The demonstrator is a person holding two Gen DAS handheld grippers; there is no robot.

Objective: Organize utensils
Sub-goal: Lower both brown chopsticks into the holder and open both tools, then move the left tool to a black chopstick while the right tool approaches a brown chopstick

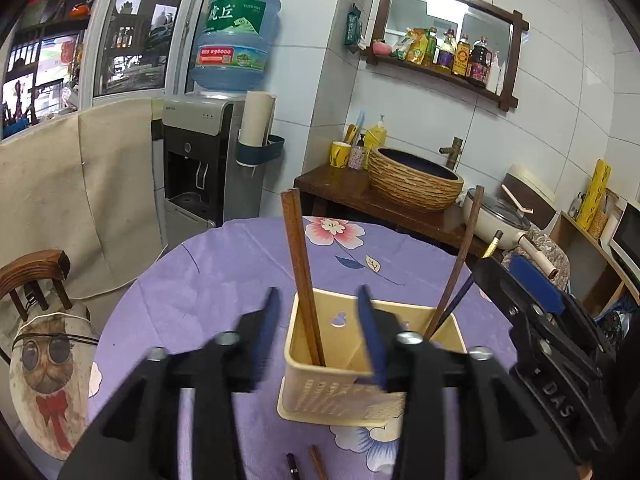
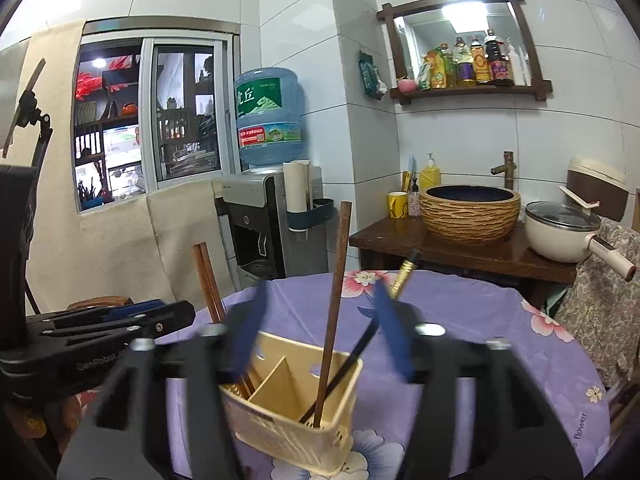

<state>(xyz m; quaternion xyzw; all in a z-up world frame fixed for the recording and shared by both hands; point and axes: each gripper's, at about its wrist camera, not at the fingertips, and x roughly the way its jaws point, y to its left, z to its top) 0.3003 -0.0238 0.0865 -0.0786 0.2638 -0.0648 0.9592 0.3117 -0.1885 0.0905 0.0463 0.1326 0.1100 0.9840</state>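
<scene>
A cream plastic utensil holder (image 1: pixel 352 396) with two compartments stands on the purple flowered tablecloth (image 1: pixel 208 280). Wooden chopsticks (image 1: pixel 301 276) stand in its left compartment. One wooden chopstick (image 1: pixel 460 256) and a black chopstick with a gold end (image 1: pixel 486 254) lean in its right compartment. My left gripper (image 1: pixel 320 320) is open and empty, just in front of the holder. My right gripper (image 2: pixel 320 320) is open and empty above the holder (image 2: pixel 304 412); the wooden chopstick (image 2: pixel 338 292) rises between its jaws. It also shows in the left wrist view (image 1: pixel 532 304).
A wooden chopstick end (image 1: pixel 318 462) and a black one (image 1: pixel 292 466) lie on the cloth at the near edge. A chair (image 1: pixel 36 276) with a cushion stands left. A water dispenser (image 1: pixel 200 168) and a counter with a basin (image 1: pixel 414 180) and a pot (image 1: pixel 496 220) stand behind the table.
</scene>
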